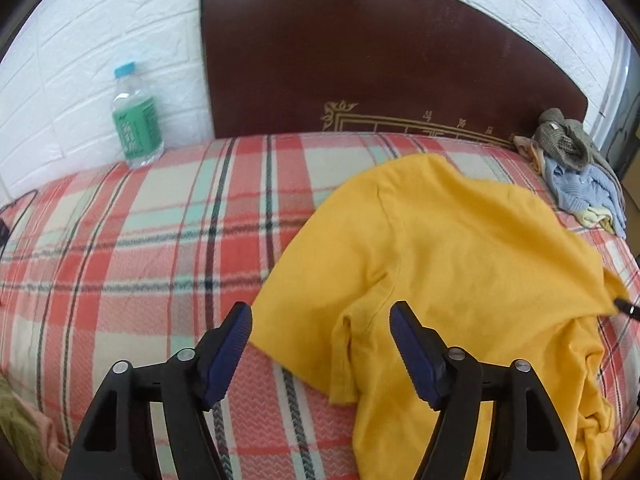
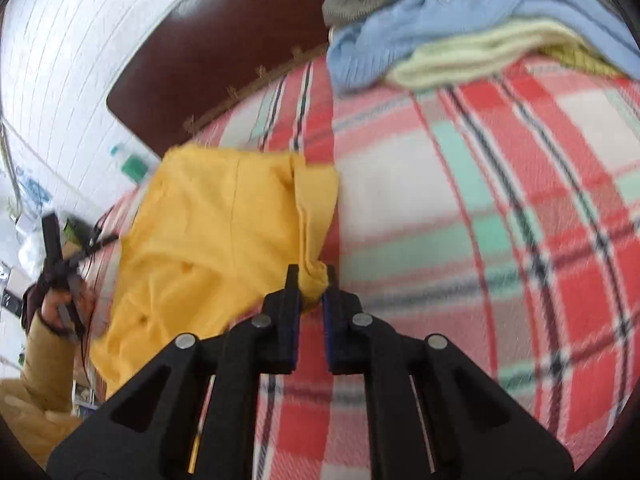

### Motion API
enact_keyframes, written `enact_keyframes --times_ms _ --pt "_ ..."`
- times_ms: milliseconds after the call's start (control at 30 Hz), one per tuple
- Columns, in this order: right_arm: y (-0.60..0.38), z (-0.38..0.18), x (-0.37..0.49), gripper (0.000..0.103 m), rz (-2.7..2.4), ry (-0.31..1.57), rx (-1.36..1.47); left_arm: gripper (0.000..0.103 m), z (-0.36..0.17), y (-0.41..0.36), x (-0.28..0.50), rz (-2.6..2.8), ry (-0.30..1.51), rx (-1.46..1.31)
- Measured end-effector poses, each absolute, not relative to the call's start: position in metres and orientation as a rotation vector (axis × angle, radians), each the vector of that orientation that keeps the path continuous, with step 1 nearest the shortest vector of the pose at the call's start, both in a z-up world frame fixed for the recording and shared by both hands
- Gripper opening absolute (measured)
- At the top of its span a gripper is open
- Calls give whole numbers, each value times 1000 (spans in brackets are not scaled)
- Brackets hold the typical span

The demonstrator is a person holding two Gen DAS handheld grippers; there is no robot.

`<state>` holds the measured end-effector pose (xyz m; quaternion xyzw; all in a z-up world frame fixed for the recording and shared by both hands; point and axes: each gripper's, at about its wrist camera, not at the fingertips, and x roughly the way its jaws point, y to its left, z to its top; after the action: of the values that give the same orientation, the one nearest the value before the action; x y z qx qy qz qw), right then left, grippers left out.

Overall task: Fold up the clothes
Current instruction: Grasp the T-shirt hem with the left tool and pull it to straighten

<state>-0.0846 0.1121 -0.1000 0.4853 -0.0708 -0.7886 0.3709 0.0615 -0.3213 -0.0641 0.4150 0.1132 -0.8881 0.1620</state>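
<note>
A yellow shirt (image 1: pixel 452 248) lies rumpled on a red, white and mint plaid bed cover (image 1: pixel 132 240). My left gripper (image 1: pixel 322 316) hangs open just above the shirt's near edge, with nothing pressed between its blue pads. In the right wrist view my right gripper (image 2: pixel 311 280) is shut on a bunched corner of the yellow shirt (image 2: pixel 208 240), which stretches away to the left over the plaid cover (image 2: pixel 480 220). The tip of the right gripper (image 1: pixel 626 307) shows at the shirt's right edge in the left wrist view.
A water bottle (image 1: pixel 136 116) with a green label stands at the back left against a white brick wall. A dark brown headboard (image 1: pixel 360 60) rises behind the bed. A pile of grey, blue and pale yellow clothes (image 1: pixel 576 168) lies at the back right. A person's hand (image 2: pixel 64 300) holds the other gripper at the left.
</note>
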Motion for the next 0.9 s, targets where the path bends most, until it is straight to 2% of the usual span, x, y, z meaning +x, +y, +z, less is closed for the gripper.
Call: enact_keyframes --times_ms 133,200,233,400,467,667,767,833,867,900 --pt "120 -88 -76 31 -2048 -110 1226 81 -57 -314 40 -2570 215 1227" --pt "126 -68 -79 57 -2112 -109 1147 81 -54 -310 28 -2580 150 1247" --pt "126 -58 -82 60 -2129 -109 1101 81 -53 -307 22 -2588 122 1257" --pt "76 -39 -105 61 -2092 51 991 81 -53 -299 -17 -2624 16 1319" --pt "50 -48 -123 61 -2034 90 1017 81 -54 -301 -31 -2627 -8 1332" --pt "-16 -87 -171 64 -1819 130 1151 81 -70 -319 -55 -2646 85 1440" --pt "-38 -100 -176 66 -1757 181 1175 81 -87 -318 -61 -2632 56 1533" --pt "-47 -99 -170 63 -1727 236 1147 81 -98 -316 -63 -2624 25 1586" --pt "-53 -98 -166 43 -1712 274 1136 81 -99 -316 -60 -2639 21 1574" --pt "-59 -98 -160 13 -1696 325 1131 77 -99 -316 -58 -2648 40 1565"
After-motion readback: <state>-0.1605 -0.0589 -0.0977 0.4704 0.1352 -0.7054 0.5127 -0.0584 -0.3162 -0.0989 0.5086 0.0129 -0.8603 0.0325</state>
